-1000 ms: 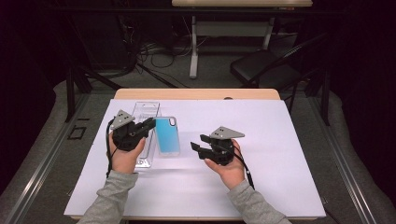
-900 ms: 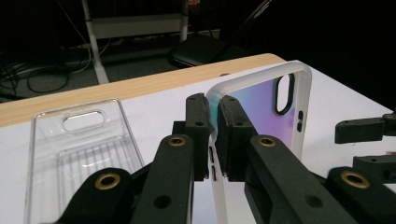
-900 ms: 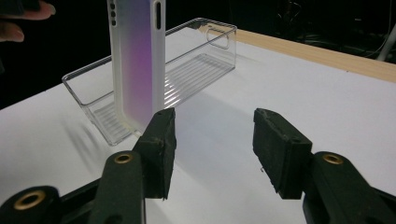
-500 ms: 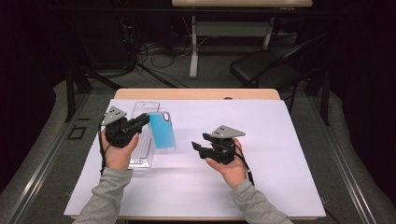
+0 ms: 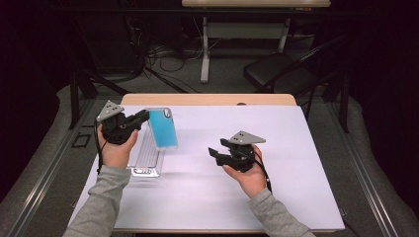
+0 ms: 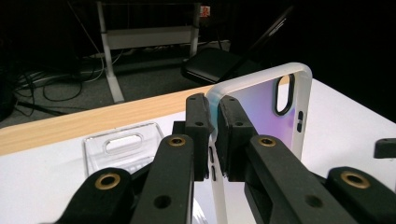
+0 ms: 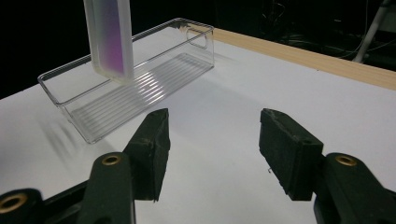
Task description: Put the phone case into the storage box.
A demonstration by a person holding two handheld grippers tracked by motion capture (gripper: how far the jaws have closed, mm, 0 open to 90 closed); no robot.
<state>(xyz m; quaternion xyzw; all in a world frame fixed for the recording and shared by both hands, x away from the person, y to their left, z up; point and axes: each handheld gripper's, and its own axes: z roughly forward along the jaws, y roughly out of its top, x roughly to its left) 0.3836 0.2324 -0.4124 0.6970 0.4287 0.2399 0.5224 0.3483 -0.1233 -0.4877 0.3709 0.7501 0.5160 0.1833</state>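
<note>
Phone case (image 6: 261,100): translucent white rim, iridescent blue-purple back.

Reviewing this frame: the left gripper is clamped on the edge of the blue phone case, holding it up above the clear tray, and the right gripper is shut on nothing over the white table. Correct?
One thing is off: the right gripper is not shut. The right gripper view shows its jaws standing apart with nothing between them, having just been opening. The rest holds: the left gripper is clamped on the edge of the blue phone case, held above the clear tray on the white table.

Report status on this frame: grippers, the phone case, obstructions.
Left gripper shut on phone case rim, case lifted off table. Right gripper open, nothing between jaws. Clear tray lies under the case; white table otherwise unobstructed.
</note>
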